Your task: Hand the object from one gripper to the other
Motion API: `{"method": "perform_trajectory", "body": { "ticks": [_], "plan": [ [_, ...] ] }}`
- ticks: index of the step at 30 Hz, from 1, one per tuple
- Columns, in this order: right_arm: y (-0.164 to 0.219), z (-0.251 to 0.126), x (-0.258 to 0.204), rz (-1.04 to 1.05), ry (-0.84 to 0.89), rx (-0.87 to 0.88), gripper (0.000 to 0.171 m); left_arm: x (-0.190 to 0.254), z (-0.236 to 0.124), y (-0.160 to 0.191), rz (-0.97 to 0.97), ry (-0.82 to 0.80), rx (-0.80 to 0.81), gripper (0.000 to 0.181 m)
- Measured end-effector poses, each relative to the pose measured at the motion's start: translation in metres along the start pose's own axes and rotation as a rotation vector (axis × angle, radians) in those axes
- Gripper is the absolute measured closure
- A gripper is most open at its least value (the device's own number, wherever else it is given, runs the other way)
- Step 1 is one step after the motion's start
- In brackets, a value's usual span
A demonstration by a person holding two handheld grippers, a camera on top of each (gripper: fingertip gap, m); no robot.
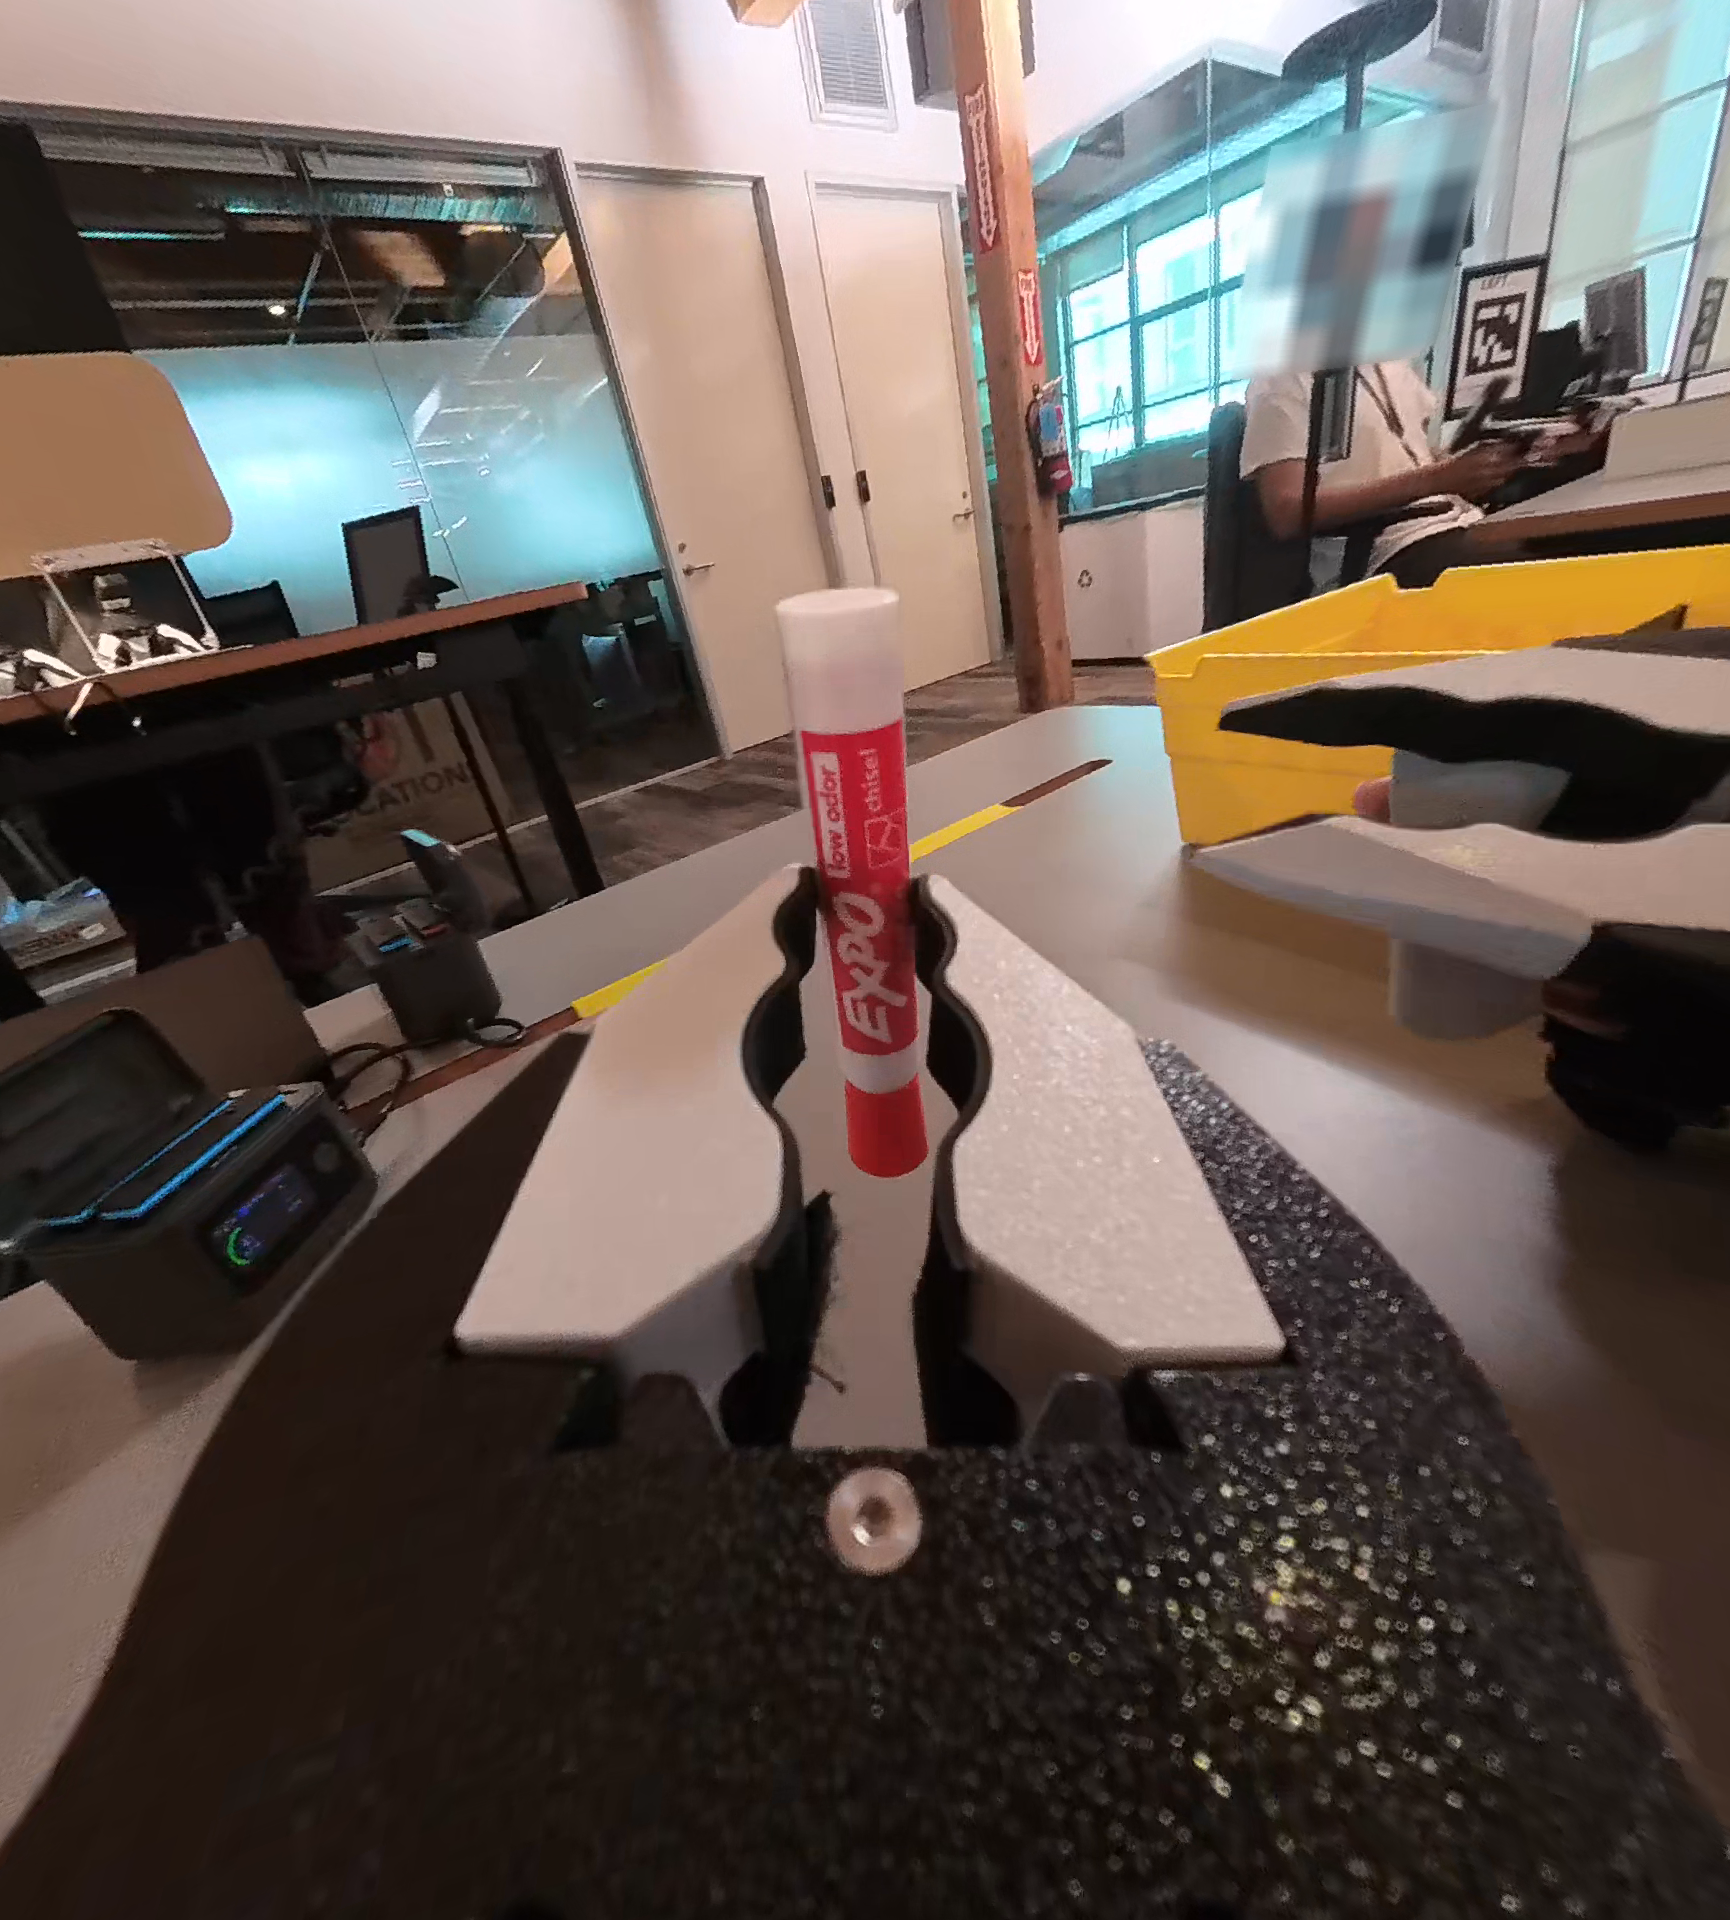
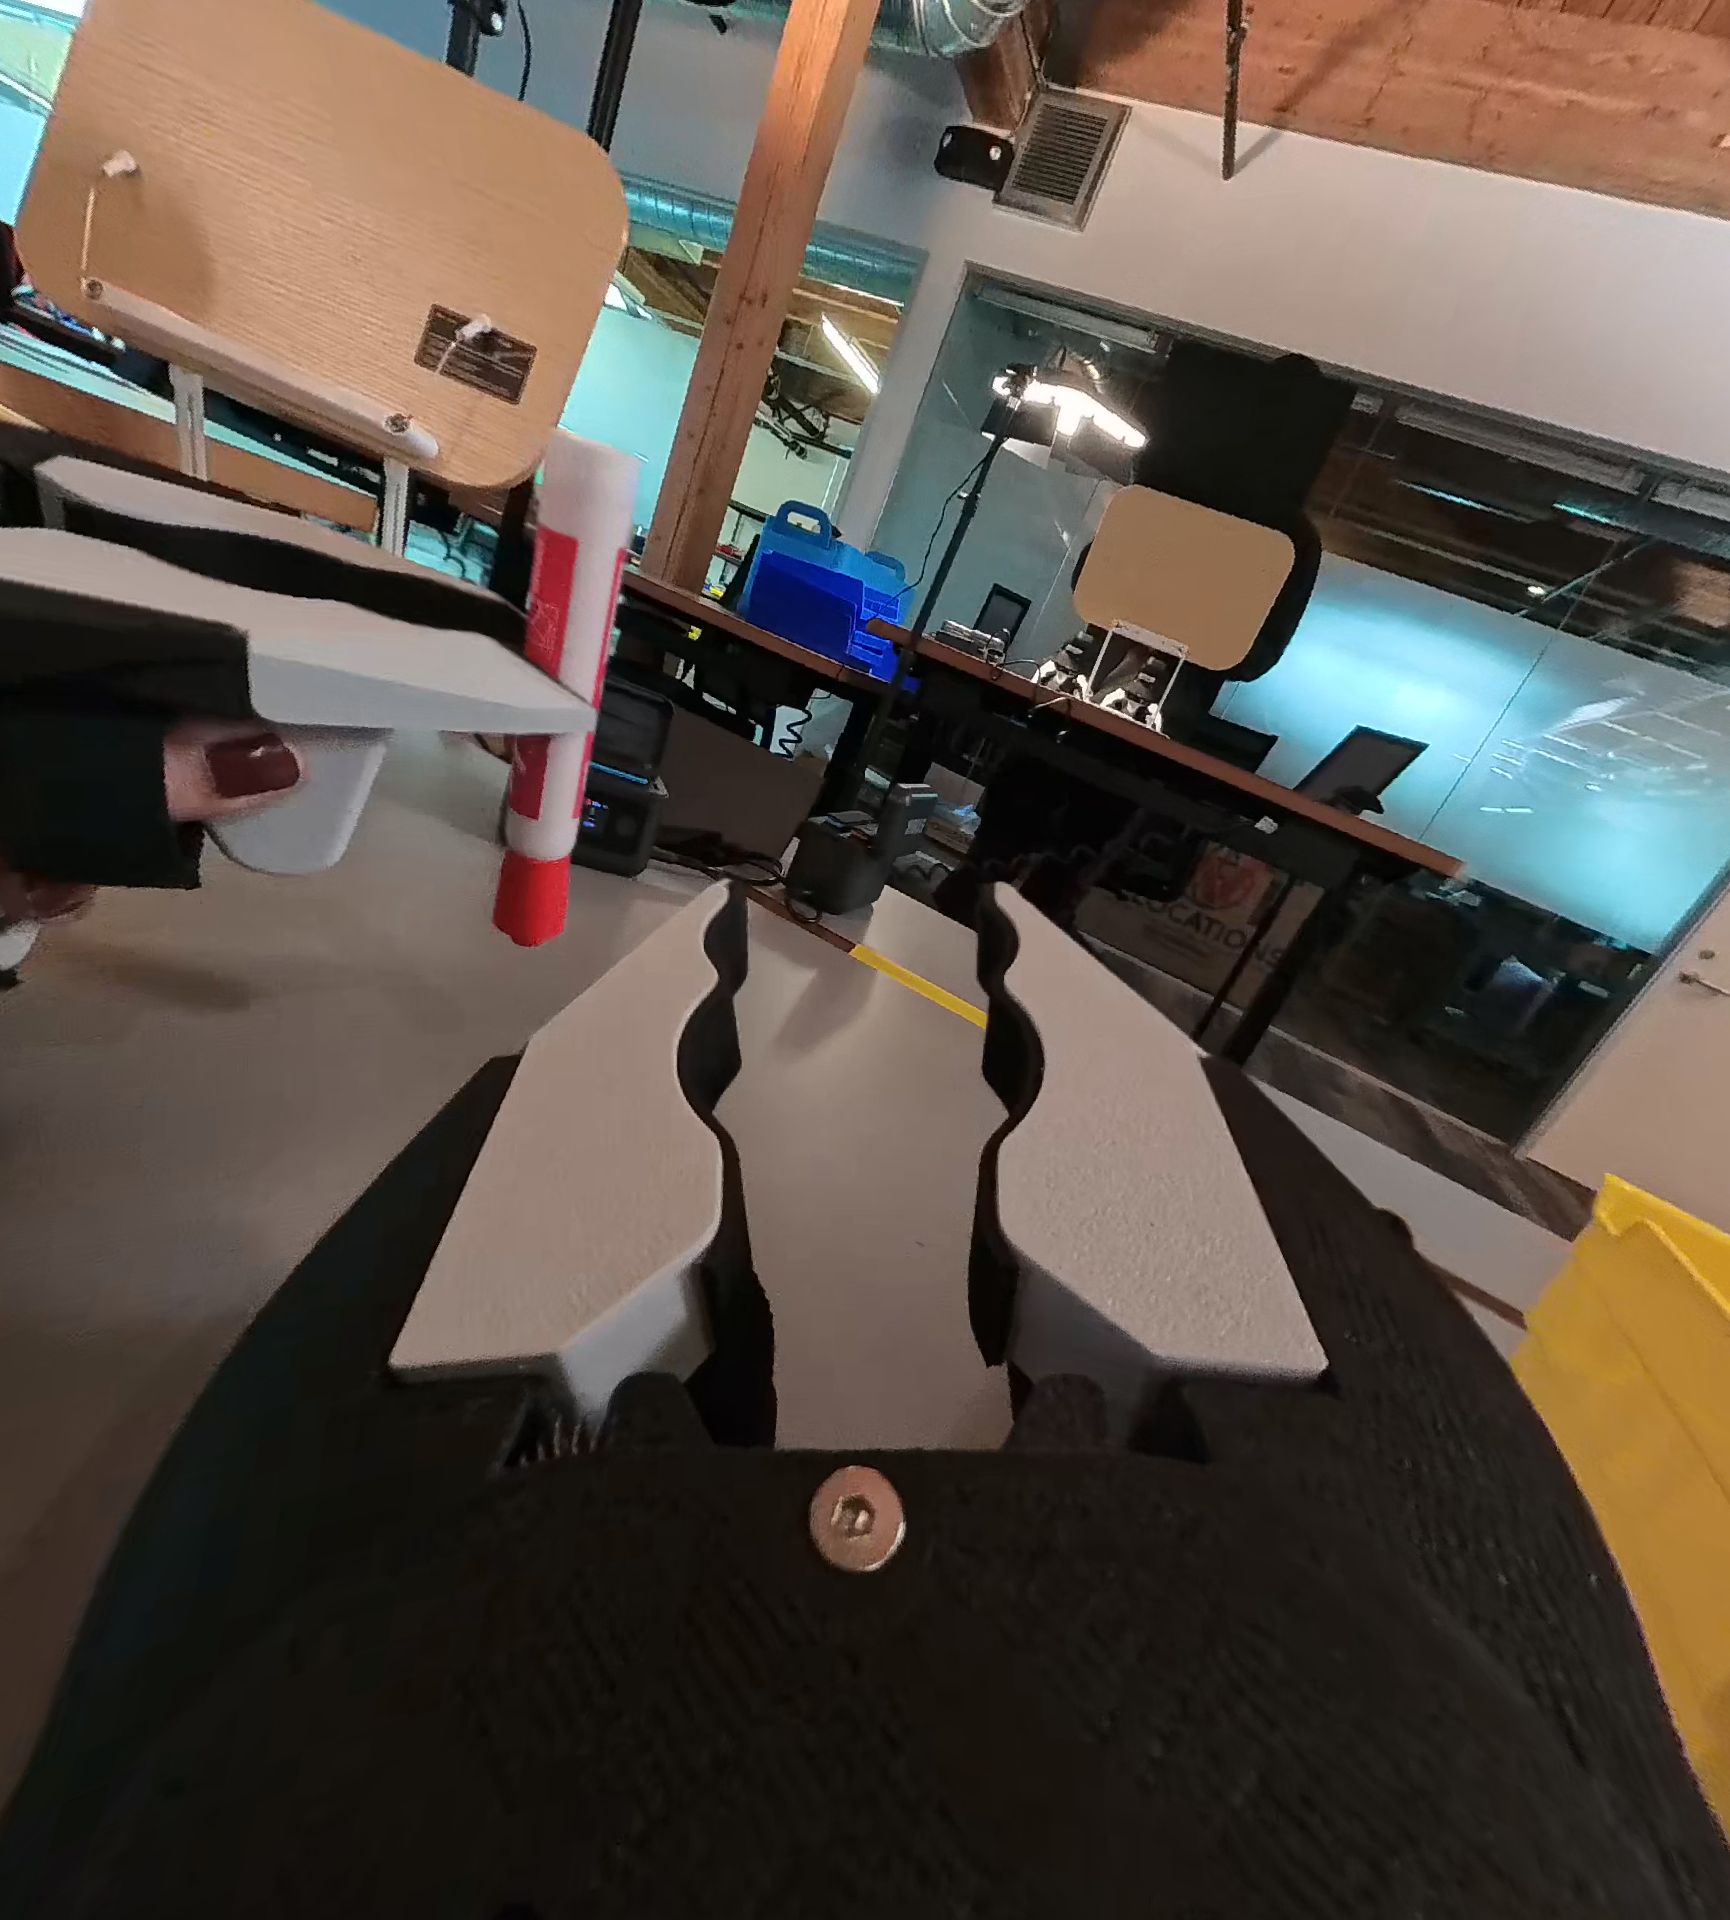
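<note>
A red and white marker [image 1: 859,914] stands upright, red cap down, clamped between the fingertips of my left gripper [image 1: 863,904], above the table. In the right wrist view the same marker [image 2: 562,686] shows at upper left, held by the left gripper [image 2: 554,665], with a hand behind it. My right gripper [image 2: 856,935] is open and empty, its jaws well apart, to the right of and below the marker. In the left wrist view the right gripper [image 1: 1219,790] comes in from the right with its jaws apart, away from the marker.
A yellow bin [image 1: 1360,665] stands on the grey table [image 1: 1256,1039] at the right, also in the right wrist view [image 2: 1692,1455]. A dark power unit [image 1: 175,1184] sits at the left. Yellow tape [image 1: 954,831] crosses the table. A person sits at a far desk.
</note>
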State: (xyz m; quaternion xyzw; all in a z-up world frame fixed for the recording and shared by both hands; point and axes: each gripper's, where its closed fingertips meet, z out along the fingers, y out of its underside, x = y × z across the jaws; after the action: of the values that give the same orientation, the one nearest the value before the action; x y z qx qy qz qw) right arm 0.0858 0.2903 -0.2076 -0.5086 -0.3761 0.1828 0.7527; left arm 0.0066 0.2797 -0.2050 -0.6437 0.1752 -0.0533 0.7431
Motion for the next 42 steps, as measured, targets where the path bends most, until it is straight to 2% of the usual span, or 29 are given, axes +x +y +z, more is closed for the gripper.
{"method": "perform_trajectory", "body": {
  "ticks": [14,23,36,39,40,42],
  "plan": [
    [0.003,0.0,0.004,-0.064,0.049,-0.028,0.129,0.023,0.002,-0.001,0.095,0.084,-0.022,0.164],
    [0.004,-0.004,0.022,0.017,0.116,-0.02,0.13,0.032,0.005,0.004,0.161,0.109,-0.053,0.16],
    [-0.01,-0.006,0.017,0.11,-0.008,0.043,0.135,0.048,0.01,0.009,0.285,0.151,-0.082,0.164],
    [-0.015,-0.007,0.009,0.215,-0.108,0.06,0.134,0.057,0.012,0.006,0.213,0.21,-0.072,0.16],
    [-0.019,-0.008,0.004,0.266,-0.163,0.069,0.134,0.063,0.011,0.003,0.142,0.265,-0.057,0.165],
    [-0.024,-0.011,-0.012,0.379,-0.317,0.071,0.127,0.075,0.008,-0.008,-0.072,0.402,-0.006,0.165]
  ]
}}
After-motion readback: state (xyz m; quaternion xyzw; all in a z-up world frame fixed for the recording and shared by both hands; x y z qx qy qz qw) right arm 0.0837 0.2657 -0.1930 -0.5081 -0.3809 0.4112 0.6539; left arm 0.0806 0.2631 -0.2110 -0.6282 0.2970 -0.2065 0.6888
